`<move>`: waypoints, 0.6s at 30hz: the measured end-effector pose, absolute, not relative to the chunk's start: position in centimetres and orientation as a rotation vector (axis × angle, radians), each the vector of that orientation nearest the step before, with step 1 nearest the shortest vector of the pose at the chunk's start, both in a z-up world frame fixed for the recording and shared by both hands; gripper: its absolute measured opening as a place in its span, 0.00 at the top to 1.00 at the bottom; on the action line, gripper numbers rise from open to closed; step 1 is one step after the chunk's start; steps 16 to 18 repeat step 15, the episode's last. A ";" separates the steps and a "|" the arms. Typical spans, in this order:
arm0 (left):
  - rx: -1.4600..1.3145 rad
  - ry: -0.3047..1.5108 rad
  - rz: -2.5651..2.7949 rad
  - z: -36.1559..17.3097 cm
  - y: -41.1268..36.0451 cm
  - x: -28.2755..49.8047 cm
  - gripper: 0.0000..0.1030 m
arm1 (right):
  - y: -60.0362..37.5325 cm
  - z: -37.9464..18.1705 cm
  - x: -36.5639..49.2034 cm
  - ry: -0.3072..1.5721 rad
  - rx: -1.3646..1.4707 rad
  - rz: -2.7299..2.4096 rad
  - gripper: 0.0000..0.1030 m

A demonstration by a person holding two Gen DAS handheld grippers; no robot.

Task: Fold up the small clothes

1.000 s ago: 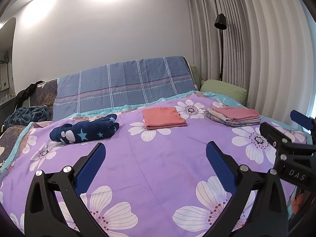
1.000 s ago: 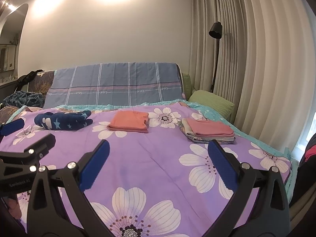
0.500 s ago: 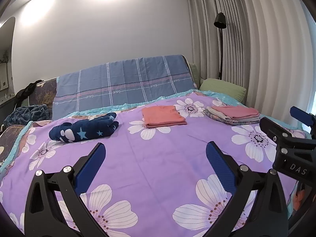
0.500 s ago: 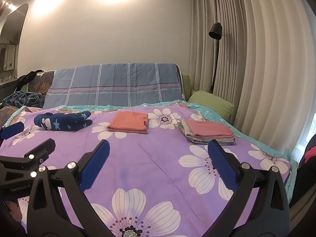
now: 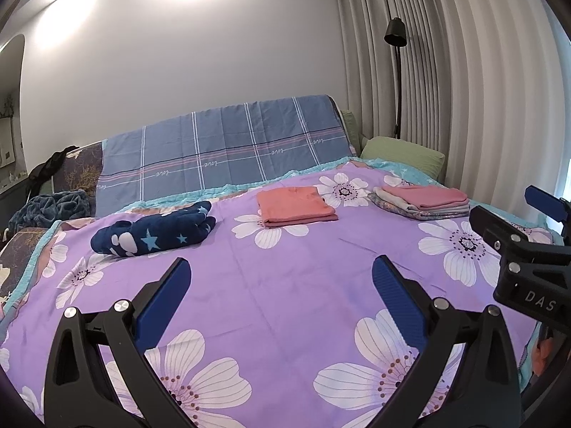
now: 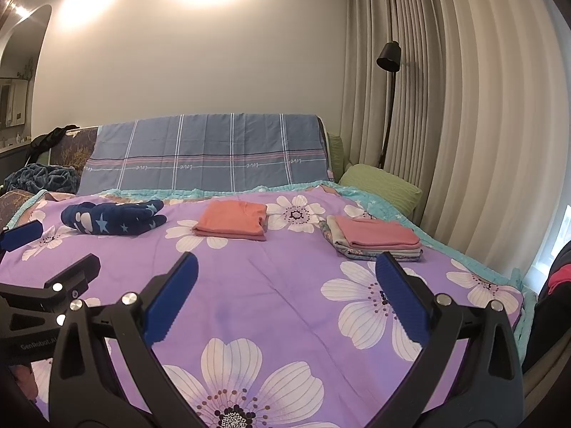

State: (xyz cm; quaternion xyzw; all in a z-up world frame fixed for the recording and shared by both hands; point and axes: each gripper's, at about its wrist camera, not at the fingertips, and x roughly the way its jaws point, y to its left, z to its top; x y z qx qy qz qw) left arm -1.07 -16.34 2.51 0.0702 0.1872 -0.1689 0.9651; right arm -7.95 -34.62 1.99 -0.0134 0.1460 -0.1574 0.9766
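Observation:
On the purple flowered bedspread lie a rumpled navy garment with stars at the far left, a folded salmon shirt in the middle, and a folded stack topped with pink at the right. The same three show in the right wrist view: navy garment, salmon shirt, pink-topped stack. My left gripper and right gripper hover open over bare bedspread, well short of the clothes, holding nothing. Each gripper shows at the edge of the other's view.
A blue plaid cloth covers the headboard. A green pillow lies at the far right corner, by a black floor lamp and curtains. A dark blanket heap sits left of the bed. Red fabric shows at the right edge.
Both grippers drifted slightly; the clothes sit a touch higher in the views. Nothing was grasped or moved, and both stay open.

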 end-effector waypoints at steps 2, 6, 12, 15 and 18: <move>0.142 0.381 -0.343 2.5 -16.3 -1.0 0.01 | -34.6 2.0 -8.0 0.295 -0.029 -0.318 0.02; 0.142 0.383 -0.343 2.5 -16.3 -1.0 0.01 | -34.7 2.0 -8.0 0.295 -0.034 -0.317 0.02; 0.140 0.388 -0.342 2.5 -16.1 -0.9 0.01 | -34.6 1.9 -7.7 0.302 -0.042 -0.315 0.02; 0.139 0.393 -0.341 2.5 -16.0 -0.8 0.01 | -34.4 1.7 -7.4 0.305 -0.050 -0.314 0.02; 0.139 0.393 -0.341 2.5 -16.0 -0.8 0.01 | -34.4 1.7 -7.4 0.305 -0.050 -0.314 0.02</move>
